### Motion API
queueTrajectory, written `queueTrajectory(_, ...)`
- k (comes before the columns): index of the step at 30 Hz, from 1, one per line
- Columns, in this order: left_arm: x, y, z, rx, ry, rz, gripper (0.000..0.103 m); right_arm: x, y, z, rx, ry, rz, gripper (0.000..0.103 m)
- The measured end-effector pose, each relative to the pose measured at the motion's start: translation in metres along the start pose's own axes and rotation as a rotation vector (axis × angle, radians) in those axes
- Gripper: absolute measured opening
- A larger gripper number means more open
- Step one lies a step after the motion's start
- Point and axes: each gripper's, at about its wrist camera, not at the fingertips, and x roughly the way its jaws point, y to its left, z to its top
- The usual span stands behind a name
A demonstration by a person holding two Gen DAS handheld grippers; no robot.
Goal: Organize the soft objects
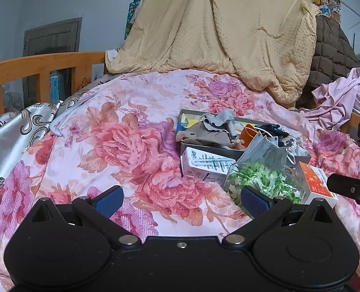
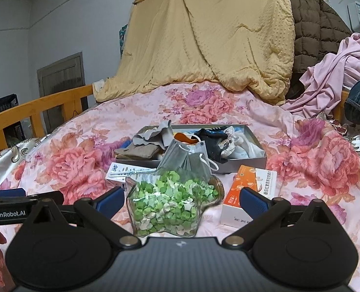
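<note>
A grey shallow box (image 2: pixel 259 157) (image 1: pixel 204 147) lies on the floral bedspread and holds soft items: a grey cloth (image 2: pixel 153 135) (image 1: pixel 219 121), a tan pouch (image 2: pixel 137 153) (image 1: pixel 204 135), black socks (image 2: pixel 211 137) and something orange (image 2: pixel 183 137). A grey face mask (image 2: pixel 187 158) (image 1: pixel 265 149) drapes over the box's front edge. My left gripper (image 1: pixel 181 200) is open and empty over the bedspread, left of the objects. My right gripper (image 2: pixel 181 200) is open and empty, with a star-shaped glass jar of green paper stars (image 2: pixel 166 206) (image 1: pixel 265 185) between its fingers' line of sight.
A white carton (image 1: pixel 204 166) (image 2: pixel 131 170) and an orange-white carton (image 2: pixel 248 197) (image 1: pixel 317 185) lie in front of the box. A yellow quilt (image 2: pixel 204 36), brown jacket (image 2: pixel 318 29) and pink clothes (image 2: pixel 338 73) pile at the back. A wooden rail (image 1: pixel 41 65) runs along the left.
</note>
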Motion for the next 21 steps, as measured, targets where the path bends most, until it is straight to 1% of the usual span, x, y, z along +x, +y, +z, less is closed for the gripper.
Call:
queueTrajectory(6,0.002,0.002,-0.010,0.007,0.008,0.007,0.102,0.005,0.011,-0.006,-0.044,0.029,0.020,0.103)
queueTrajectory(14,0.008,0.007,-0.020,0.007,0.026,0.016,0.102,0.014,0.019,-0.013,-0.060,0.076,0.038,0.103)
queueTrajectory(21,0.009,0.011,-0.025,0.014,0.031,0.029,0.102,0.018,0.019,-0.017,-0.054,0.102,0.023,0.103)
